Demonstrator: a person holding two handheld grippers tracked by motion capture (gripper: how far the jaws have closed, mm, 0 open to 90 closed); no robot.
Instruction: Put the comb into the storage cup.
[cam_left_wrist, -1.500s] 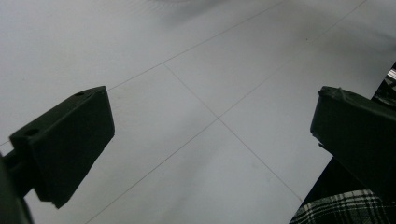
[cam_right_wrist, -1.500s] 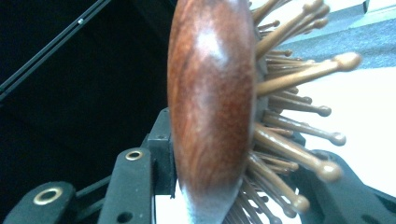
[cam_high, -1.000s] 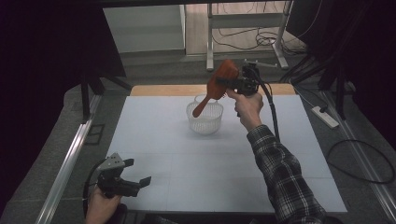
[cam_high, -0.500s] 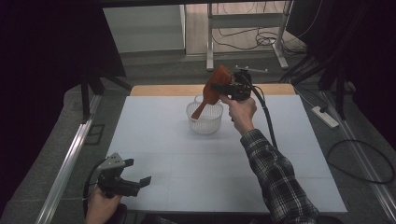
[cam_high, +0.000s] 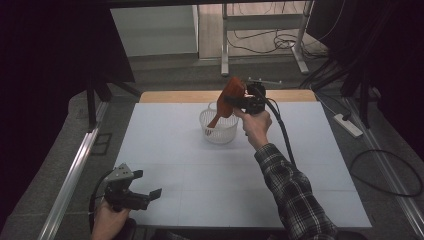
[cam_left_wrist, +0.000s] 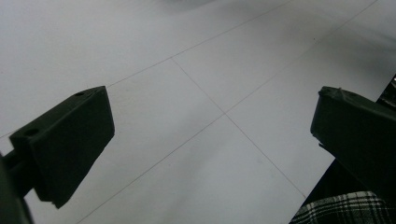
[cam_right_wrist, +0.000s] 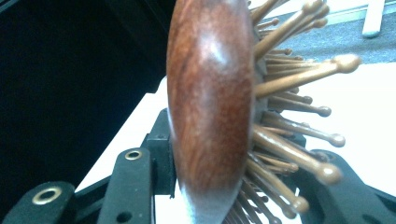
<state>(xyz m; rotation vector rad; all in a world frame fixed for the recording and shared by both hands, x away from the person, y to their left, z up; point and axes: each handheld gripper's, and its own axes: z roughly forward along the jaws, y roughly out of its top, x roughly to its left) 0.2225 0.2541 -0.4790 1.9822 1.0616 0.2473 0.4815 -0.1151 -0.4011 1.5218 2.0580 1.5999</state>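
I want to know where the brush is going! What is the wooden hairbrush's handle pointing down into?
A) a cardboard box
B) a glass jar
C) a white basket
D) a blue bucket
C: the right claw grips the hairbrush by its head, and its handle slants down into the white basket on the table.

The reddish-brown wooden hairbrush with ball-tipped pegs (cam_right_wrist: 212, 107) runs off the top and bottom of the right gripper view, its handle tip hidden inside the white mesh basket (cam_high: 219, 127) in the high view, where its pegs are too small to tell.
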